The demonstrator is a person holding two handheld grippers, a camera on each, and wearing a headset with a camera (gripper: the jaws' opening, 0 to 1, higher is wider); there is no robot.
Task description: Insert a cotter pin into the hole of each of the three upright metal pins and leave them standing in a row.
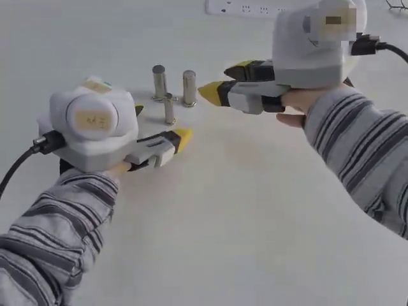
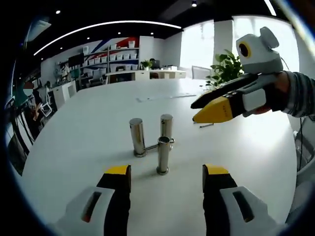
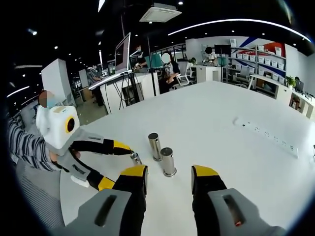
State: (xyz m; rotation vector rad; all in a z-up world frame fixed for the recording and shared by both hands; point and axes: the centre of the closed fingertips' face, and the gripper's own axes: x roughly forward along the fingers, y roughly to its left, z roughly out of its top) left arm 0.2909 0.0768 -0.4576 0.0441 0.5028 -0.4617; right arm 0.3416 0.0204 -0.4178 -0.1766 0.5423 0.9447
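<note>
Three upright metal pins stand close together on the white table: one at the back left (image 1: 159,81), one at the back right (image 1: 189,87) and a shorter one in front (image 1: 169,108). A thin cotter pin (image 2: 151,146) shows between the back-left pin (image 2: 137,137) and the front pin (image 2: 163,155); I cannot tell whether it sits in a hole. My left gripper (image 1: 160,124) is open just short of the front pin, and holds nothing. My right gripper (image 1: 222,81) hovers open to the right of the pins, also holding nothing.
A white power strip (image 1: 248,7) lies along the far edge of the table. A small thin metal piece (image 2: 206,125) lies on the table beyond the pins, under the right gripper (image 2: 216,109). Desks, shelves and seated people fill the room behind.
</note>
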